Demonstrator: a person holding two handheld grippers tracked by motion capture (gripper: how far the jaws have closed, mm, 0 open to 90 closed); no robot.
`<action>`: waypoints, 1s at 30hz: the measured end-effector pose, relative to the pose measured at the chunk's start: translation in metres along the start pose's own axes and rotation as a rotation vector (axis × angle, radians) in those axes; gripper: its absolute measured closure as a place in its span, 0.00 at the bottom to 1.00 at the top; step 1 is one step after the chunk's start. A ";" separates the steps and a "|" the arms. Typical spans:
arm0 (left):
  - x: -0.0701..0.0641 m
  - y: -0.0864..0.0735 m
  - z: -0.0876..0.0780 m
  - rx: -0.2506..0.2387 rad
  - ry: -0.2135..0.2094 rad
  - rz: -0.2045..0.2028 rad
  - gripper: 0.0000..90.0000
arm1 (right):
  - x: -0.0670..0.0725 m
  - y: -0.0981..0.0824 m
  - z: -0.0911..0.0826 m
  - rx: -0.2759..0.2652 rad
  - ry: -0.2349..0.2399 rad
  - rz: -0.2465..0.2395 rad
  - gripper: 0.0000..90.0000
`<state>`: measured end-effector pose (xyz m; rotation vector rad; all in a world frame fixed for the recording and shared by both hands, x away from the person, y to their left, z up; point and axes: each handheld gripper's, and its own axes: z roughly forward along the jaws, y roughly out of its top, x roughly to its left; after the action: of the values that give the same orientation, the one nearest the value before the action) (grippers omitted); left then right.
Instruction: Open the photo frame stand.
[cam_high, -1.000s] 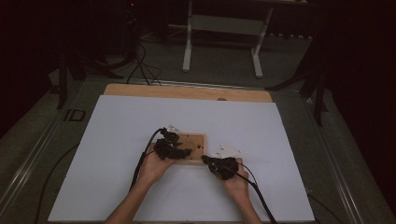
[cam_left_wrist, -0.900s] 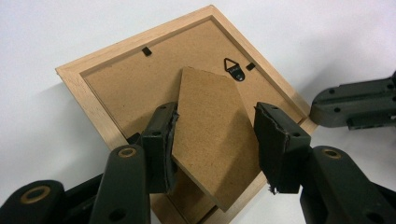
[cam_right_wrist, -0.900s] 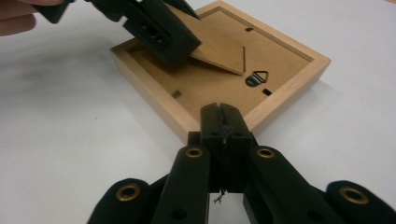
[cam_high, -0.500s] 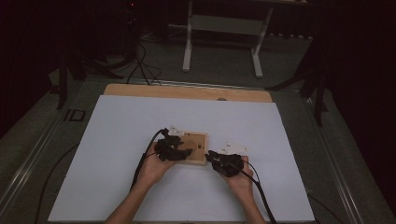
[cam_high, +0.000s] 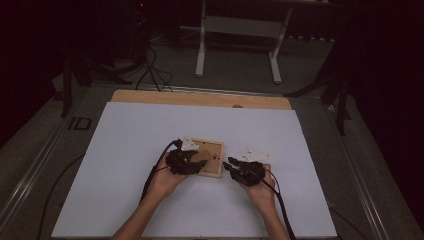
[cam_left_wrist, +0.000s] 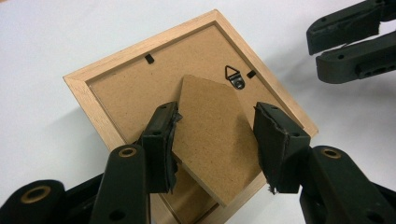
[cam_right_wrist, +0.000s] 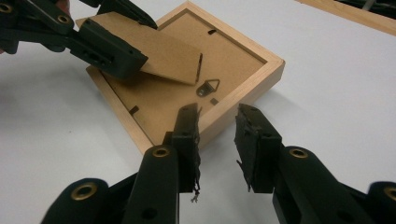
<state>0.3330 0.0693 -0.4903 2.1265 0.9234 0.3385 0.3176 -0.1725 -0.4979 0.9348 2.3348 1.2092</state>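
A small wooden picture frame (cam_high: 214, 150) lies face down on the white sheet, its brown backing (cam_left_wrist: 126, 93) and metal hanger (cam_right_wrist: 208, 87) showing. The hardboard stand flap (cam_left_wrist: 210, 140) is tilted up off the backing, and my left gripper (cam_left_wrist: 215, 126) is shut on its two side edges. In the right gripper view the left gripper (cam_right_wrist: 149, 44) holds that flap (cam_right_wrist: 173, 56) raised. My right gripper (cam_right_wrist: 217, 121) sits at the frame's near edge (cam_right_wrist: 219, 116). Its jaws have just been opening and nothing is between them. In the high view, the left gripper (cam_high: 192, 162) is over the frame and the right gripper (cam_high: 232, 167) just right of it.
A white sheet (cam_high: 125, 150) covers most of the wooden table (cam_high: 200, 97). A cable (cam_high: 277, 205) trails from each hand toward the near edge. A white stand's legs (cam_high: 201, 55) and floor cables lie beyond the table in the dark.
The right gripper's jaws have spread apart beside the frame. The left gripper keeps its hold on the raised flap, and both hands have barely shifted.
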 end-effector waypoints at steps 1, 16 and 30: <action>0.000 -0.001 0.000 -0.006 0.001 0.002 0.58 | 0.000 0.000 0.000 0.001 0.001 0.001 0.77; -0.005 -0.004 -0.002 -0.033 0.025 0.046 0.58 | -0.007 0.004 -0.003 0.007 0.004 0.012 0.75; -0.012 -0.007 -0.005 -0.056 0.055 0.090 0.58 | -0.014 0.007 -0.008 0.004 0.001 0.015 0.73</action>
<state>0.3188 0.0668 -0.4921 2.1200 0.8415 0.4651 0.3260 -0.1832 -0.4873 0.9555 2.3355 1.2117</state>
